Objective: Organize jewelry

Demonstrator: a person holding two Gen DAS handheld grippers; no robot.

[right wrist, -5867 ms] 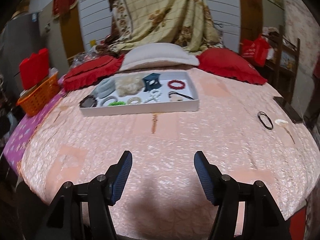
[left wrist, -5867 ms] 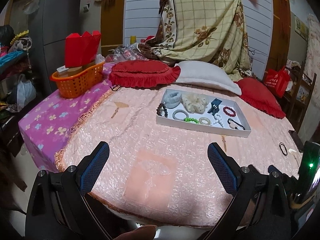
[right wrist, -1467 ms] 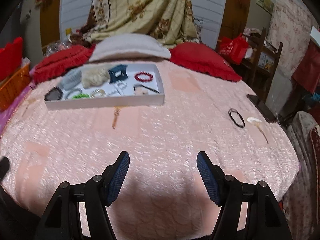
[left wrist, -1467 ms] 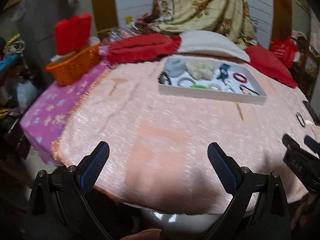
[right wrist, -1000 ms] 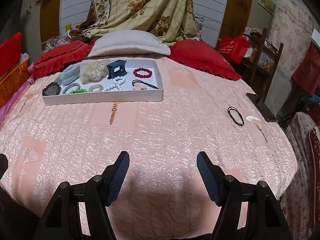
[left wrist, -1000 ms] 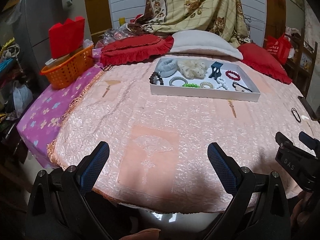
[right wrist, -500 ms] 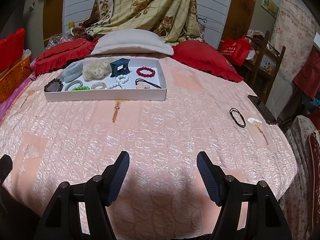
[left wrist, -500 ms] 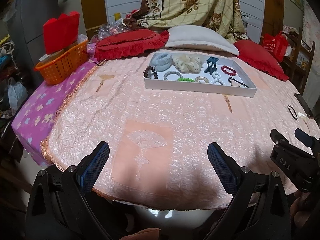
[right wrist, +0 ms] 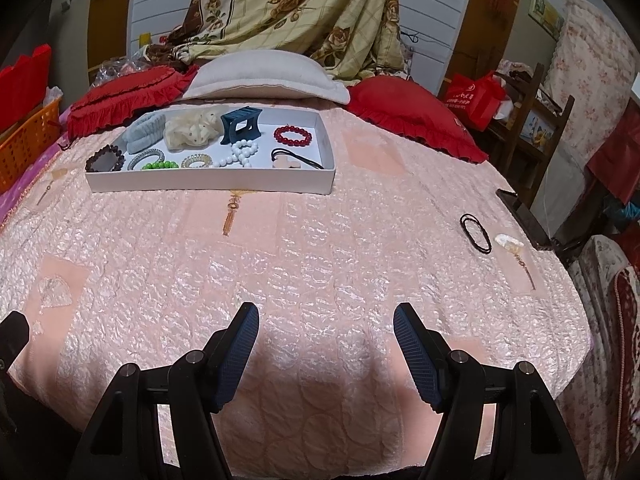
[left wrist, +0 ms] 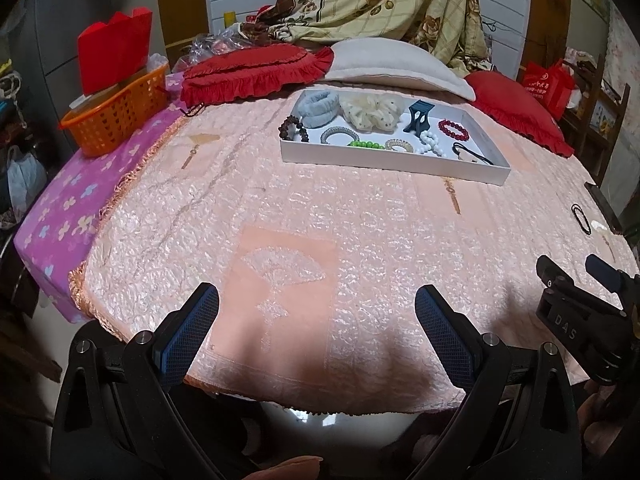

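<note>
White tray (right wrist: 208, 182) on bed (right wrist: 320, 248): bracelets, scrunchies etc. gathered. Black hair tie (right wrist: 475, 233) w/ pale clip (right wrist: 509, 242) outside, prob. next. Both hand-held grippers, left (left wrist: 316, 320) & right (right wrist: 326, 346), spread, empty.

A tray (right wrist: 208, 186) of bracelets and hair ties sits on the bed (right wrist: 320, 248), in front of the pillows (right wrist: 264, 76). A hair tie (right wrist: 475, 233) lies well to its right near the bed's edge; a basket (left wrist: 116, 114) stands at the far left.

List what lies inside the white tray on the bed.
The white tray holds bead bracelets: red, white, green, dark brown; also hair ties, a scrunchie and a blue claw clip. Anything beneath them is hidden.
</note>
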